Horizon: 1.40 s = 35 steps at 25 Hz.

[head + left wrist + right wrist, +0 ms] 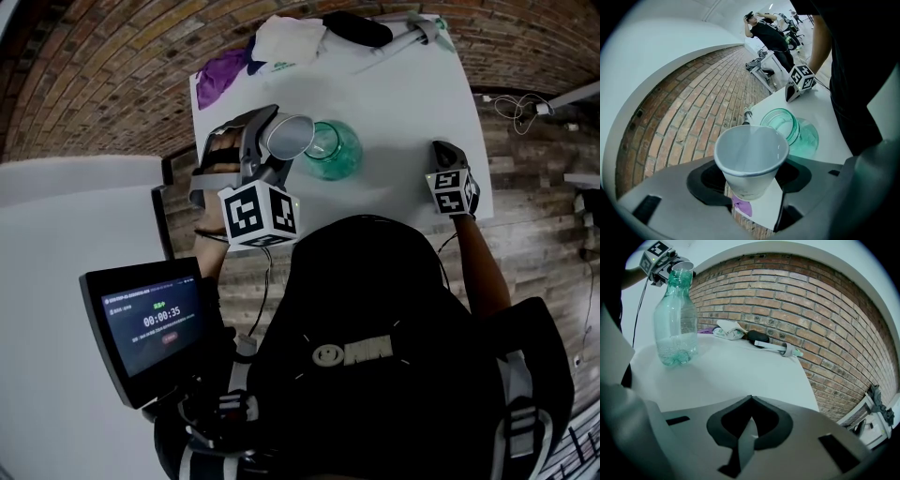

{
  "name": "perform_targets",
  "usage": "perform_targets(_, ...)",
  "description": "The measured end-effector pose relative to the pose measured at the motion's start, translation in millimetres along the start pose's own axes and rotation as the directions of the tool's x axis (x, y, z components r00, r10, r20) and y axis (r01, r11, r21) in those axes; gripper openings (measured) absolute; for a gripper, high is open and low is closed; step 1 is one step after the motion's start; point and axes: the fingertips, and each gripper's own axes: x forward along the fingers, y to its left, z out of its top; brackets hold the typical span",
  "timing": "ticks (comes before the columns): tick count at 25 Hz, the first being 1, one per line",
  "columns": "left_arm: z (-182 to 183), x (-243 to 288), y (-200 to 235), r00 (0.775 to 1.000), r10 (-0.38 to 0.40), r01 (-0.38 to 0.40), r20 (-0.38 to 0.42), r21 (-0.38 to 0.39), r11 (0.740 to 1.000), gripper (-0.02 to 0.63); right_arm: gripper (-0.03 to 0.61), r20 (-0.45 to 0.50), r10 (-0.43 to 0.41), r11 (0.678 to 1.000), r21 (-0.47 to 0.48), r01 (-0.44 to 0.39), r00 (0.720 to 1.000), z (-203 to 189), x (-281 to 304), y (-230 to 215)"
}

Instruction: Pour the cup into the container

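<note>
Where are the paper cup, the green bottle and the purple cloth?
paper cup (749, 157): left gripper view, inside wall.
green bottle (675, 324): right gripper view, mid body.
purple cloth (221, 75): head view, its middle.

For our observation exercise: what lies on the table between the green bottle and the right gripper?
Nothing; bare white table separates bottle and right gripper, shown in head view.

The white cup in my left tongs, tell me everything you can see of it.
The white cup looks like thin paper, tapered, with a rolled rim and a narrower base. The left tongs clamp its lower body from both sides, above the table. It is tipped, its open mouth leaning toward the neck of the green bottle beside it; whether they touch is unclear. Its inside shows plain white, no liquid made out.
</note>
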Motion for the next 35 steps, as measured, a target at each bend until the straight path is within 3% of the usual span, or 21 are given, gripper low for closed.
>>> perform_targets(11, 5, 1, -3, 1.000, 0.001, -0.001, -0.002, -0.002, 1.000, 0.298, 0.003, 0.005, -0.006, 1.000, 0.000, 0.006, 1.000, -3, -1, 1)
perform_targets(30, 15, 4, -6, 0.999, 0.034, -0.037, 0.031, 0.097, 0.995, 0.298, 0.003, 0.007, -0.028, 0.999, 0.029, 0.028, 1.000, -8, 5, -6)
perform_targets(35, 10, 3, -4, 0.999, 0.027, -0.032, 0.047, 0.093, 0.995, 0.298, 0.003, 0.001, -0.032, 0.999, 0.026, 0.032, 0.999, -7, 4, -4)
